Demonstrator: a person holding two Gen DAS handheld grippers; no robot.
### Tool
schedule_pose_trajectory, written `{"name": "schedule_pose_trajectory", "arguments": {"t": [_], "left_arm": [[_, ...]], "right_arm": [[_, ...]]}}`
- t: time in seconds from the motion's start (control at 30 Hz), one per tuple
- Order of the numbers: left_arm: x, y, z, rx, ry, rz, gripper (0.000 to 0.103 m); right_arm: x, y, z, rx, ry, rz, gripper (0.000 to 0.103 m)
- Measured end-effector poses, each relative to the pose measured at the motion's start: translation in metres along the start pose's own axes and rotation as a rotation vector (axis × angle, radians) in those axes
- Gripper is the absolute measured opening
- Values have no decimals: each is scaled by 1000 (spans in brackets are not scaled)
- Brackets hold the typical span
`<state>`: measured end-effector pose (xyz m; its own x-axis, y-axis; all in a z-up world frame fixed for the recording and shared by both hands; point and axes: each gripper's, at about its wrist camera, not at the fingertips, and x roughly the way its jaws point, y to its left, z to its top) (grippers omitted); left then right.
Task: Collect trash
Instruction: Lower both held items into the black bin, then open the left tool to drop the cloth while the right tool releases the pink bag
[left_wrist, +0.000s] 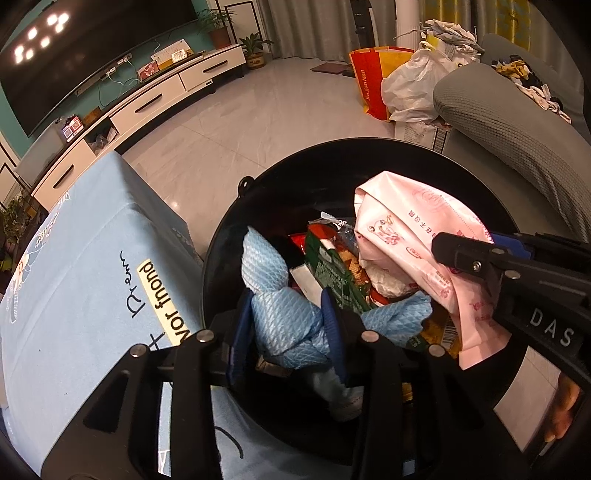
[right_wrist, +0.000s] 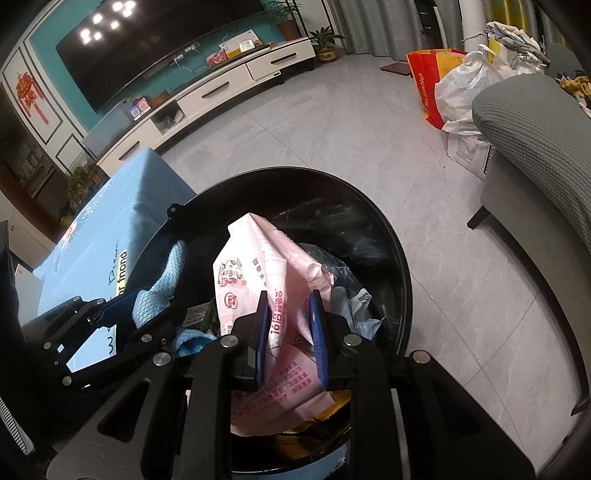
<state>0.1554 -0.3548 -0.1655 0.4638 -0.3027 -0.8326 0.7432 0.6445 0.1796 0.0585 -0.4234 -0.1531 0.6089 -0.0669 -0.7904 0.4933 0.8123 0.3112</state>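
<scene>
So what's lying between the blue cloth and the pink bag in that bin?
In the left wrist view, a green wrapper lies between the blue cloth and pink bag.

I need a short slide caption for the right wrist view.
Right gripper holds pink package over black bin.

The black bin's (left_wrist: 369, 146) floor lies buried under wrappers, its near rim hidden behind the left gripper (left_wrist: 286, 325), and the pink bag's (right_wrist: 266, 280) small print stays unreadable.

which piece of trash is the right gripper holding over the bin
The pink printed plastic package, clamped by the right gripper; the left gripper holds the blue cloth instead.
</scene>
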Motion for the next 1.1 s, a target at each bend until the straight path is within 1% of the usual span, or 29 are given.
{"name": "schedule_pose_trajectory", "arguments": {"t": [0.1,0.23,0.5,0.63,0.8,0.87,0.93,1.1], "left_arm": [[1,0,0,1,0,2,43],[1,1,0,-1,-2,1,50],[2,0,-1,-1,-2,1,52],[1,0,-2,-3,-3,0,57],[1,-1,-3,-3,-3,-1,58],[1,-1,-2,-4,-4,0,60],[0,-1,-2,-6,-6,-1,64],[-2,-2,0,-6,-8,0,64]], "right_arm": [[0,0,0,1,0,-2,22],[-1,0,0,0,2,-7,22],[-1,0,-1,1,3,-10,22],[0,-1,0,2,2,-11,23],[0,-2,1,3,3,-11,24],[-1,-3,0,4,2,-12,27],[-1,-4,1,6,1,-13,28],[-1,-5,2,7,1,-13,28]]}}
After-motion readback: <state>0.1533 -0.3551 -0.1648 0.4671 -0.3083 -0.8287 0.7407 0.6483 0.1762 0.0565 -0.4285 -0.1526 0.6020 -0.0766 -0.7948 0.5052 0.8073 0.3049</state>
